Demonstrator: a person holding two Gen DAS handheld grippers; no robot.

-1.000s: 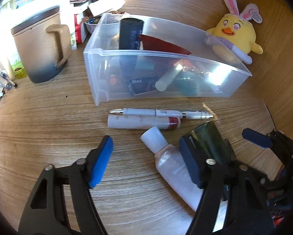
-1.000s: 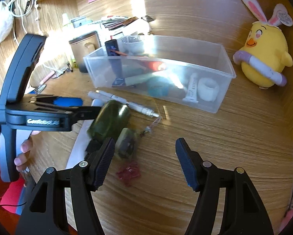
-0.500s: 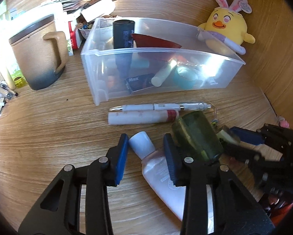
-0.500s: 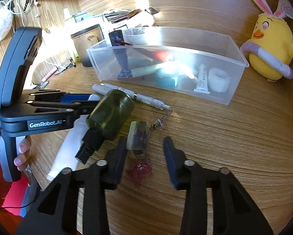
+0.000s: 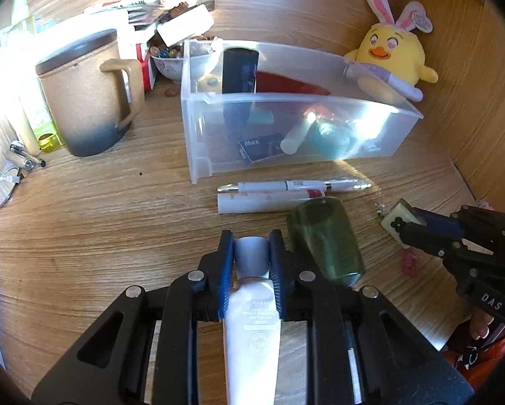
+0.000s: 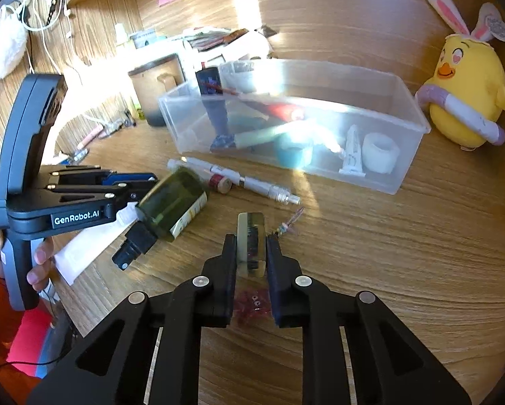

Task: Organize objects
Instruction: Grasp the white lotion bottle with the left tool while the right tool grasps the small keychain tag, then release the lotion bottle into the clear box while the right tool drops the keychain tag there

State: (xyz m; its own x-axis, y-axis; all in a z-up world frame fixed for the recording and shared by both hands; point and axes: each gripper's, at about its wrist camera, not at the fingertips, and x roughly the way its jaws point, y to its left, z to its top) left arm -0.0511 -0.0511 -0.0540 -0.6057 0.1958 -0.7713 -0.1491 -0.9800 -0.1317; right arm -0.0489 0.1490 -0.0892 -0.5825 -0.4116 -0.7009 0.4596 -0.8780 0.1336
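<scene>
Both pickups are happening together: the left gripper [image 5: 251, 259] is clamping the white cream tube [image 5: 252, 330] at its cap while the right gripper [image 6: 251, 249] is pinching the pale keychain block [image 6: 250, 243], both on the desk [image 6: 387, 270], each needing lifting into the clear bin [image 6: 387, 172] next.

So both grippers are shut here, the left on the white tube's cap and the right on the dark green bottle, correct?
Not quite. The right gripper is shut on the small pale charm block, not the dark green bottle, which lies free on the desk beside it, as the right wrist view shows. The left gripper is indeed shut on the white tube at its cap.
</scene>
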